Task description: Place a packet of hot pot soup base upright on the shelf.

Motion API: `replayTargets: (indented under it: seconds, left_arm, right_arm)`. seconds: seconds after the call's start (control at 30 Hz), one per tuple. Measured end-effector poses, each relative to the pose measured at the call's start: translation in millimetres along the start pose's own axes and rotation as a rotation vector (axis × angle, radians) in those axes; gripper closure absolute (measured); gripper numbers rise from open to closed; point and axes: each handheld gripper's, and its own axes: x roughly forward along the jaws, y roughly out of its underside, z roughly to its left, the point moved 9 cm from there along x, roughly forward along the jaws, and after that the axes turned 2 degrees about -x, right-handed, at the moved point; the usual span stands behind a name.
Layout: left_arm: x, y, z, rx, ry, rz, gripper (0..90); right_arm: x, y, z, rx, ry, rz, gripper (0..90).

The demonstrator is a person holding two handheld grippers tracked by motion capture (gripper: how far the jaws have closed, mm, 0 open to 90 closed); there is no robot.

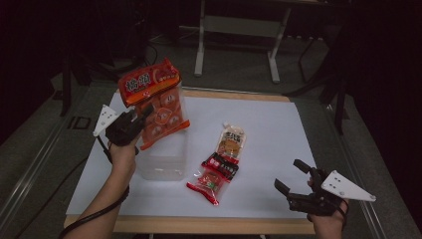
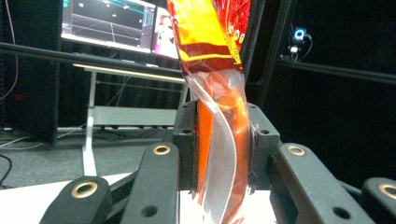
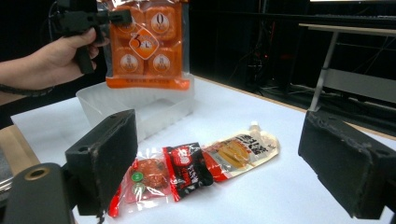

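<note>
A white table carries a clear plastic bin at its left side. Above the bin hangs a large orange snack bag, pinched at its side edge by the left gripper. To the right of the bin lie three small packets: a pale pouch, a black packet and a red packet. The right gripper rests near right, jaws spread and empty. The step looks like loading; next, lower the bag into the bin and release.
</note>
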Motion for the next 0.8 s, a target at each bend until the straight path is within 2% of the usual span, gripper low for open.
replayTargets:
  seconds: [0.27, 0.47, 0.63, 0.73, 0.8]
  left_arm:
    - [2.6, 13.9, 5.3, -0.015, -0.015, 0.026, 71.4]
    - [1.0, 18.3, 7.9, 0.01, -0.033, 0.033, 71.4]
    - [-0.2, 20.2, 8.5, 0.014, -0.049, 0.042, 71.4]
    - [0.2, 24.3, 9.0, 0.029, -0.057, 0.067, 71.4]
    - [0.6, 26.5, 10.4, 0.029, -0.047, 0.073, 71.4]
  right_arm:
    - [-1.8, 0.9, -0.8, -0.001, 0.001, 0.001, 11.6]
    - [-1.7, 1.7, 1.3, -0.003, -0.014, 0.005, 11.7]
    - [-1.6, 2.3, 1.5, 0.001, -0.022, 0.007, 11.7]
    - [-1.2, 2.0, 2.9, -0.003, -0.028, 0.007, 11.7]
    - [-0.9, 2.2, 3.4, -0.003, -0.03, 0.009, 11.8]
